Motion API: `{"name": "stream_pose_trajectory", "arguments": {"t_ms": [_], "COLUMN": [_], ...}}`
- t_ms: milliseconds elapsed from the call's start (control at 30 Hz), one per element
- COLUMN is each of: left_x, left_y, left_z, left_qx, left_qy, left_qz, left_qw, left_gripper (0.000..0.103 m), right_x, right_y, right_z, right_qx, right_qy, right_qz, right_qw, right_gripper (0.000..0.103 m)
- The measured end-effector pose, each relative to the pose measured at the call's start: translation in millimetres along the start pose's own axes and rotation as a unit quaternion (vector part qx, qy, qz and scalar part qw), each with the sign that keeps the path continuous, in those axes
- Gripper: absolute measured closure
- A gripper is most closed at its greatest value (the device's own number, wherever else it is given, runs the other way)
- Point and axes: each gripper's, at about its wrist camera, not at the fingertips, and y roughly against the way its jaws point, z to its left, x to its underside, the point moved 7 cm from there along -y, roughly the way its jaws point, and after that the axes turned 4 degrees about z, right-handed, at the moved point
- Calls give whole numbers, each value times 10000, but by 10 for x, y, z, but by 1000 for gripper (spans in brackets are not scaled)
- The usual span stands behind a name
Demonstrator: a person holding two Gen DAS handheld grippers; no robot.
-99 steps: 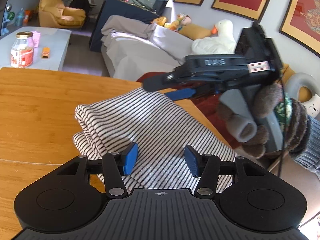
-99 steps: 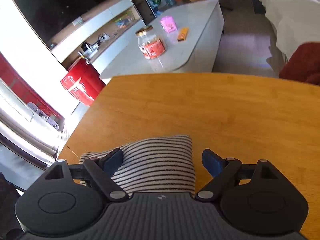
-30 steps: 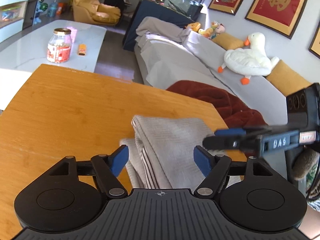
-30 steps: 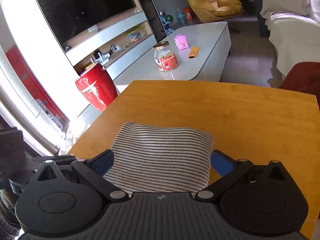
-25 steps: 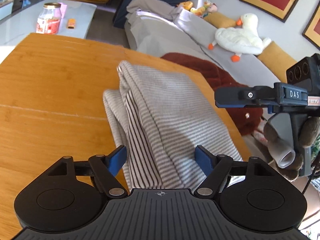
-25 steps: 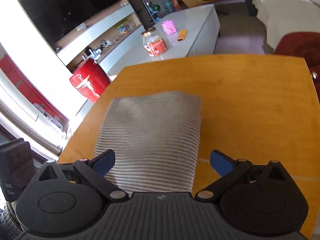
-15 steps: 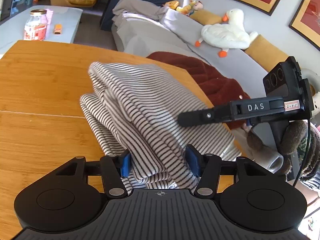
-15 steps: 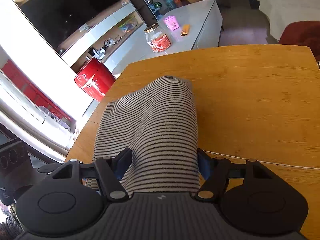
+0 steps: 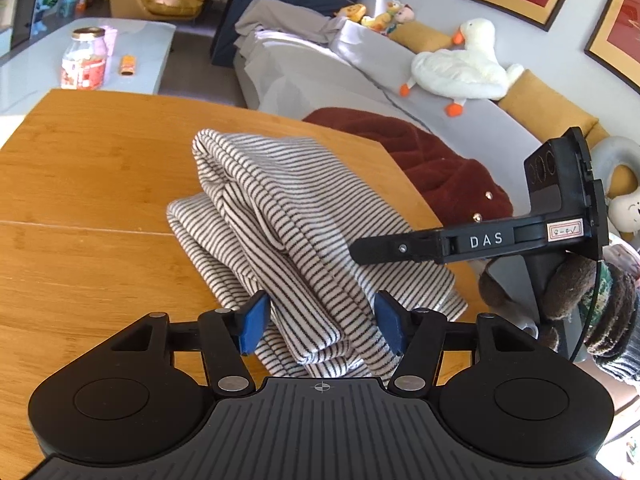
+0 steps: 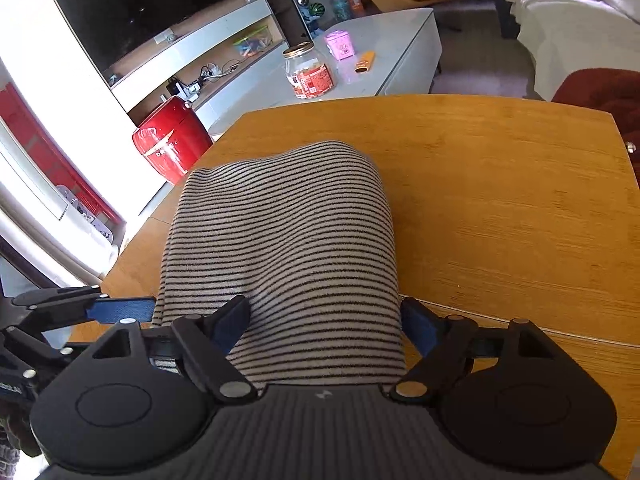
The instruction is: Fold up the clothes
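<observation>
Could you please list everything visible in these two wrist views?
striped garment: one, cream and black, folded on the table
table: one, orange wood
jar: one, clear with red label, on the white low table
pink box: one, beside the jar
red drum: one, on the floor
duck plush: one, white, on the grey sofa
left gripper: black, blue fingers around the garment
right gripper: black, blue fingers around the garment
</observation>
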Motion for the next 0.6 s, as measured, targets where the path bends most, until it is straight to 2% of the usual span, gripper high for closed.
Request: {"name": "stream_pose_trajectory", "arguments": {"t_ms": [200, 267, 400, 467, 500, 533, 600], "left_x": [14, 25, 46, 56, 62, 59, 46], "left_y": [126, 134, 150, 158, 163, 190, 269], "left_z": [-128, -168, -248, -289, -309, -245, -27], "left_qx": [371, 492, 734, 855, 916, 848, 573], "left_qy": [-53, -65, -89, -101, -107, -25, 235], "left_qz": [-57, -52, -42, -37, -35, -80, -220], "left_qw": [9993, 9988, 9973, 9963, 9957, 9964, 9978], "left_gripper": [40, 56, 55, 53, 53, 53, 52], "right_x": [2, 0, -67, -124, -138, -137, -63], "right_y": [-7, 17, 158, 323, 422, 503, 658], "right_z": [-42, -44, 64, 206, 316, 432, 739], "right_qx": [-95, -114, 233, 567, 682, 731, 633], "right_qy": [8, 10, 500, 986, 1298, 1573, 2135], "right_qz": [-36, -65, -417, -792, -981, -1116, -1290], "right_qw": [9999, 9999, 9976, 9903, 9843, 9785, 9663], "right_gripper": [17, 17, 17, 18, 23, 30, 30]}}
